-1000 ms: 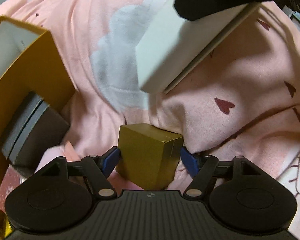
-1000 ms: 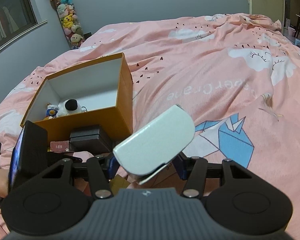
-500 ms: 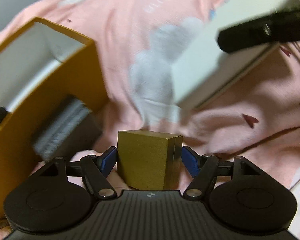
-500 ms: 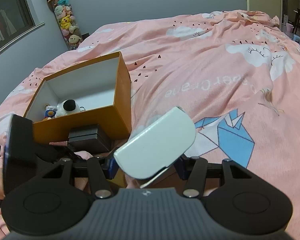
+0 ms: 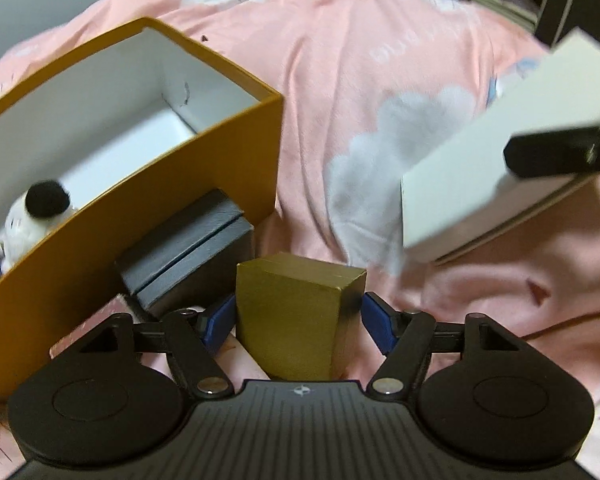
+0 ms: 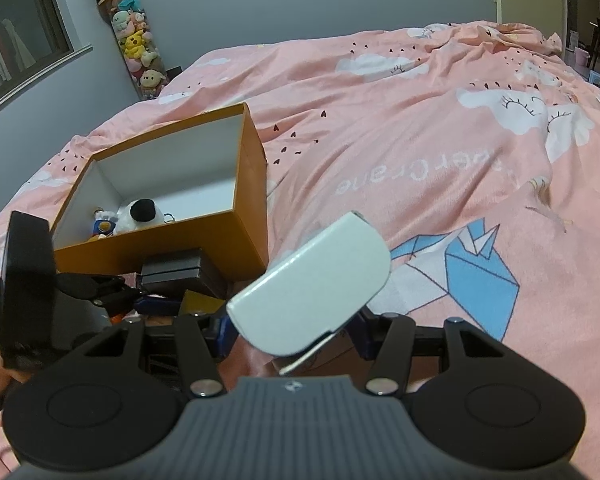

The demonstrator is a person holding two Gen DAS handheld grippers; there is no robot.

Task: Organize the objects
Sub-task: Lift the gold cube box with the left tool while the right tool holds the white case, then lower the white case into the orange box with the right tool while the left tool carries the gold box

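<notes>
A small gold box (image 5: 292, 320) sits between the blue pads of my left gripper (image 5: 299, 312). Its jaws are closing and both pads touch the box's sides. The box rides just above the pink bedcover, beside an open orange carton (image 5: 204, 168). My right gripper (image 6: 294, 328) is shut on a flat white case (image 6: 312, 284), which it holds tilted over the bed. That case (image 5: 500, 152) also hangs at the right of the left wrist view. In the right wrist view the gold box (image 6: 202, 302) shows partly behind the case.
The orange carton (image 6: 204, 236) holds a white plush with a black ear (image 6: 140, 214) and small toys. A dark grey box (image 5: 188, 256) leans against its near wall, with a pink box (image 5: 100, 320) beside it. A tube of plush toys (image 6: 136, 48) stands at the far wall.
My left gripper carried the gold box up and toward the orange carton while rolling, so the carton's inside now shows. The right gripper and white case stayed put.
</notes>
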